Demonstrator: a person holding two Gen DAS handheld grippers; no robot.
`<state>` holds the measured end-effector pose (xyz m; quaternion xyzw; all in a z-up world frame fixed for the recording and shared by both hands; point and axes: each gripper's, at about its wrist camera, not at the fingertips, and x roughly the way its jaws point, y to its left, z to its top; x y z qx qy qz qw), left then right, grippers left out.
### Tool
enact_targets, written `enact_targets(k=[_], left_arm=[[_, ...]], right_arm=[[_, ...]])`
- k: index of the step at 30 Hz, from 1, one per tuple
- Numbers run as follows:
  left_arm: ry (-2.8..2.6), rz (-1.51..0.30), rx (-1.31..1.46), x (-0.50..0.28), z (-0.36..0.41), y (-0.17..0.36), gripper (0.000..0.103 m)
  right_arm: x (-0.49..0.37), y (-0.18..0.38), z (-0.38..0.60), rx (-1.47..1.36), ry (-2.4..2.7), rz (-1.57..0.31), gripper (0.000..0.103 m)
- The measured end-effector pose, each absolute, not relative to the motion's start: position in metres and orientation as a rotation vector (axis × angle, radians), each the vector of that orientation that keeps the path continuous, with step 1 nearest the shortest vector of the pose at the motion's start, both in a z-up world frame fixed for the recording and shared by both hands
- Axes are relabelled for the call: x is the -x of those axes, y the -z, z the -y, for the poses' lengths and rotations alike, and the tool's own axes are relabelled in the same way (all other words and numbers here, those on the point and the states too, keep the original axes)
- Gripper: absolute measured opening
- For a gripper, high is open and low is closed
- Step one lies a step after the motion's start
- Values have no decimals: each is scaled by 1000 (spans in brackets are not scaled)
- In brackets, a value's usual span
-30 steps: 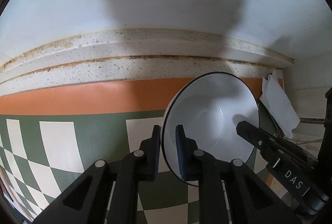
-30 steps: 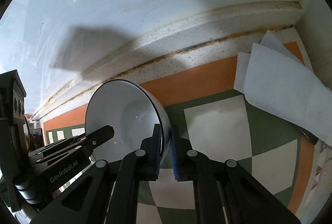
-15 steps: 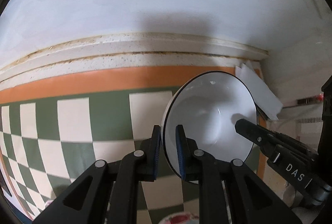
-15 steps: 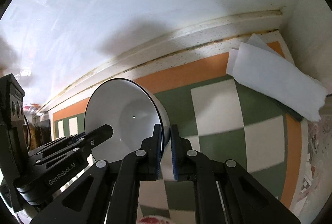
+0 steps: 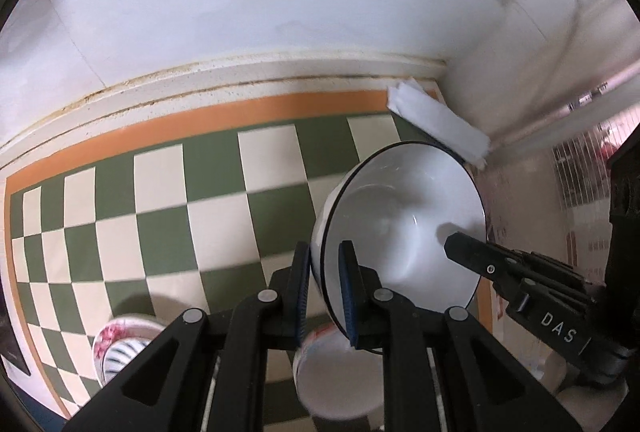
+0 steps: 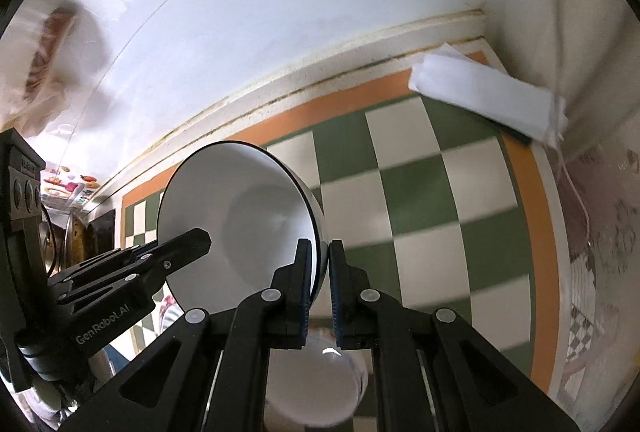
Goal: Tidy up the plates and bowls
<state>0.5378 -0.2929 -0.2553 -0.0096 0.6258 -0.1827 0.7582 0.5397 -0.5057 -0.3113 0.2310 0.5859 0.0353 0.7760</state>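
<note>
Checkered mat (image 5: 168,191) | white bowl (image 5: 404,228) tilted sideways | both grippers (image 5: 324,272) (image 6: 319,264) clamp rim

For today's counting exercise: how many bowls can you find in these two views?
3. A white black-rimmed bowl is held up by both claws; a plain white bowl sits beneath it; a floral-rimmed bowl is at lower left. Others may be hidden behind the claws.

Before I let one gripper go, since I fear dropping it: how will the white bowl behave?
The white bowl looks glossy, so probably slippery. Each gripper pinches only its thin rim, left gripper, right gripper, so one alone may let it swing. It looks like ceramic, likely fragile.
</note>
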Motion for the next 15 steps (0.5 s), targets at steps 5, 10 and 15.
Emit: enact_targets(k=[5, 10, 15], left_arm=[[439, -1378, 0, -504, 288, 255, 12], [457, -1399, -33, -474, 285, 259, 12], [470, -1432, -52, -453, 283, 271, 12]], right_arm=[[-493, 303, 502, -523, -60, -1269, 10], [-459, 311, 493, -527, -54, -1292, 10], [-429, 329, 487, -551, -52, -1335, 10]])
